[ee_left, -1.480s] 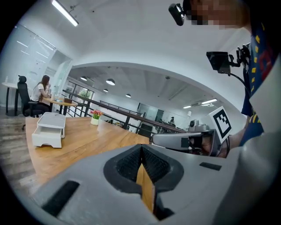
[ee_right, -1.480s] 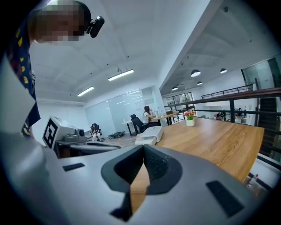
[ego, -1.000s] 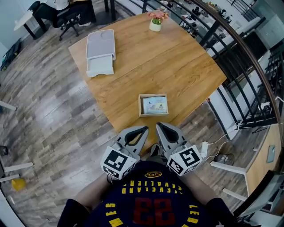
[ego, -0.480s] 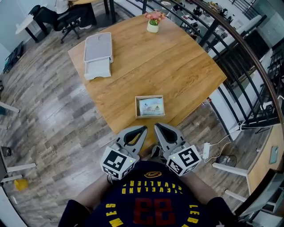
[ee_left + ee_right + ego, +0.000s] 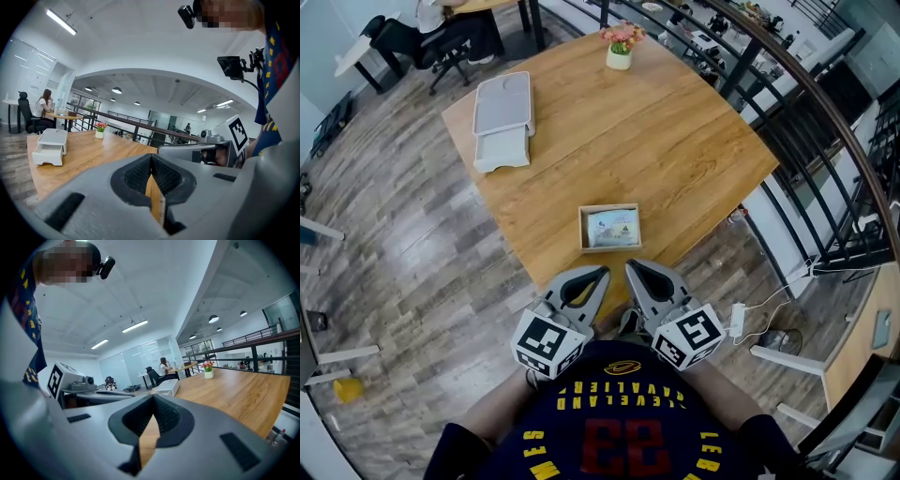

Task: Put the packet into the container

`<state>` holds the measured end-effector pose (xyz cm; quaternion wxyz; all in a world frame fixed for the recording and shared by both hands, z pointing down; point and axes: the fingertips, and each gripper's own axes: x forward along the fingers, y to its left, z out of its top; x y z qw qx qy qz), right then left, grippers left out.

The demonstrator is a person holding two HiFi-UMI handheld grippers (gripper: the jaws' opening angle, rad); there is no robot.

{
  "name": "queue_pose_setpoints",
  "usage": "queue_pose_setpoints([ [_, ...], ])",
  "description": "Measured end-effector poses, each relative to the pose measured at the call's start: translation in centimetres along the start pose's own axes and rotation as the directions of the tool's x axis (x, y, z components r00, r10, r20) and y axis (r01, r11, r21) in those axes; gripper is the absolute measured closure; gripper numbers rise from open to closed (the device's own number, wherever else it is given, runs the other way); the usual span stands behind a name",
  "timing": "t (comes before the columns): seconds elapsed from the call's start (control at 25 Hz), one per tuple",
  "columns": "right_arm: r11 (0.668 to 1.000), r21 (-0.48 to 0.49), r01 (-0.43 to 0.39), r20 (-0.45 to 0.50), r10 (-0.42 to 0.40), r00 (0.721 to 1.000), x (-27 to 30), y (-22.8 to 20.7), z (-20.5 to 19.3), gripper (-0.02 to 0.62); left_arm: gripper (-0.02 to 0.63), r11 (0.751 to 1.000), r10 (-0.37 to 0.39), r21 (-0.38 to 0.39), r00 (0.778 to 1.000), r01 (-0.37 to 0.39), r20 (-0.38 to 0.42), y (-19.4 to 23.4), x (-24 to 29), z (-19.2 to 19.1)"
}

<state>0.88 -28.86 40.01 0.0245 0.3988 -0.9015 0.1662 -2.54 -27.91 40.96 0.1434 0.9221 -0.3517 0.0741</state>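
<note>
In the head view the print on the packet (image 5: 612, 226) inside the container (image 5: 583, 230) is too small for me to read. My left gripper (image 5: 602, 273) and my right gripper (image 5: 631, 268) cover the near corner of the table (image 5: 675, 141). In both gripper views my own closed jaws hide the container. Only a thin strip of wood shows between them.

The person's dark shirt (image 5: 619, 427) carries yellow lettering, upside down in the head view: "CLEVELAND" and "CAVALIERS", next to a large red two-digit number that cannot be read with certainty. Print on the packet (image 5: 611, 227) is too small to read.
</note>
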Motion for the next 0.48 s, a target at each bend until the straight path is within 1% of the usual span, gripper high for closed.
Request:
queue_pose_setpoints([
  [0.48, 1.000, -0.011, -0.020, -0.014, 0.020, 1.000, 0.03, -0.67, 0.09, 0.584, 0.598, 1.000, 0.005, 0.002, 1.000, -0.005, -0.013, 0.07, 1.10, 0.03],
])
